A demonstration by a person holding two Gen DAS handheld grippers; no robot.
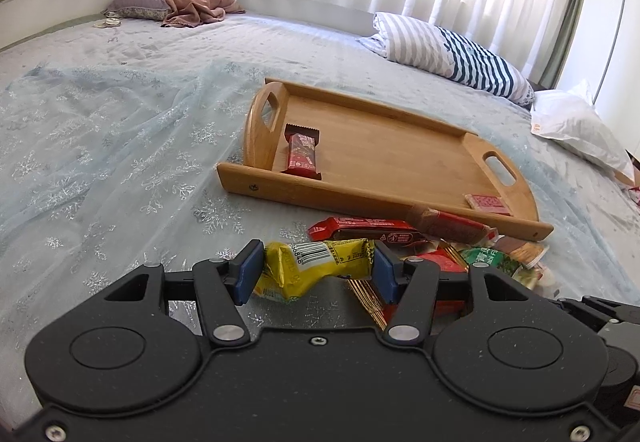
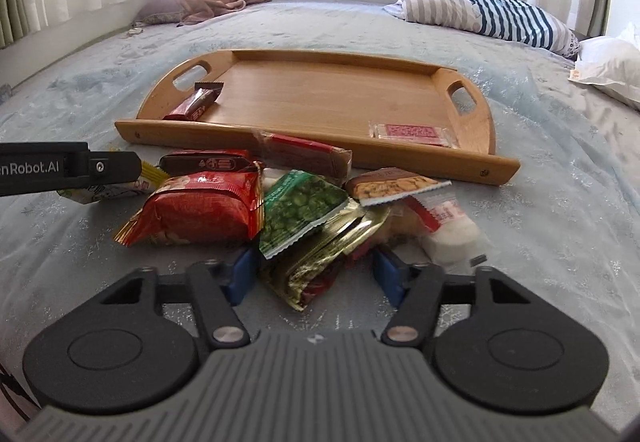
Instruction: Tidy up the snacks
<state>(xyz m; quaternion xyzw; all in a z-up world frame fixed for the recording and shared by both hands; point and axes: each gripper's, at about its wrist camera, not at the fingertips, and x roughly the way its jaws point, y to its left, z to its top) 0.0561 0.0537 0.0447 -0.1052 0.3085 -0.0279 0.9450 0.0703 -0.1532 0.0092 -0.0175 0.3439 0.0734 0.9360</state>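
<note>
Readable writing: "nRobot.AI" on the left gripper (image 2: 138,171) body in the right wrist view; a barcode on the yellow snack packet (image 1: 316,268). The left gripper's blue pads (image 1: 250,274) clamp that packet at both sides, near the snack pile. The right gripper (image 2: 316,274) brackets a gold foil packet (image 2: 320,262); contact cannot be confirmed. The wooden tray (image 2: 320,145) lies beyond, holding a red-brown bar (image 2: 196,103).

Wooden tray (image 2: 320,97) middle bare, snack pile (image 2: 280,209) crowding its near rim, bedspread (image 1: 120,161) open to the left
</note>
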